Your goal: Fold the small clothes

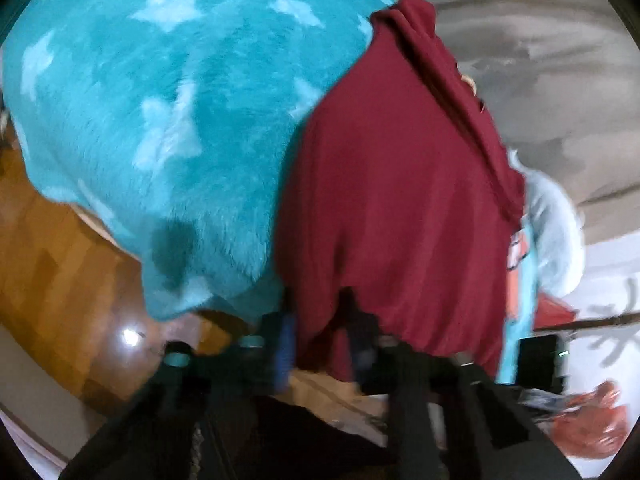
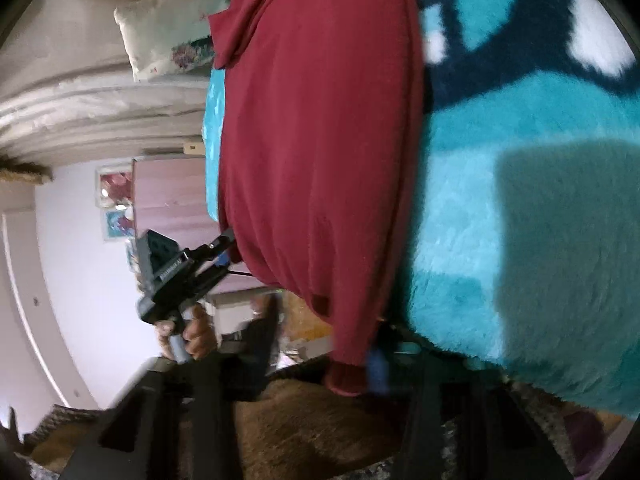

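A dark red garment (image 1: pixel 400 200) hangs in the air, held by both grippers along one edge. In the left wrist view my left gripper (image 1: pixel 320 336) is shut on its lower hem. In the right wrist view my right gripper (image 2: pixel 360 360) is shut on the garment (image 2: pixel 320 140) near a cuff. The left gripper (image 2: pixel 224 252) also shows in the right wrist view, held by a hand (image 2: pixel 192 332) and pinching the garment's other edge. Behind the garment lies a teal fluffy blanket (image 1: pixel 180 120) with pale stars, which also shows in the right wrist view (image 2: pixel 520 220).
A wooden floor (image 1: pixel 60 280) shows lower left in the left wrist view. A pale pillow (image 2: pixel 160 40) and beige bedding (image 2: pixel 80 92) lie behind. A white wall (image 2: pixel 80 280) with pictures and a brown rug (image 2: pixel 320 432) show in the right wrist view.
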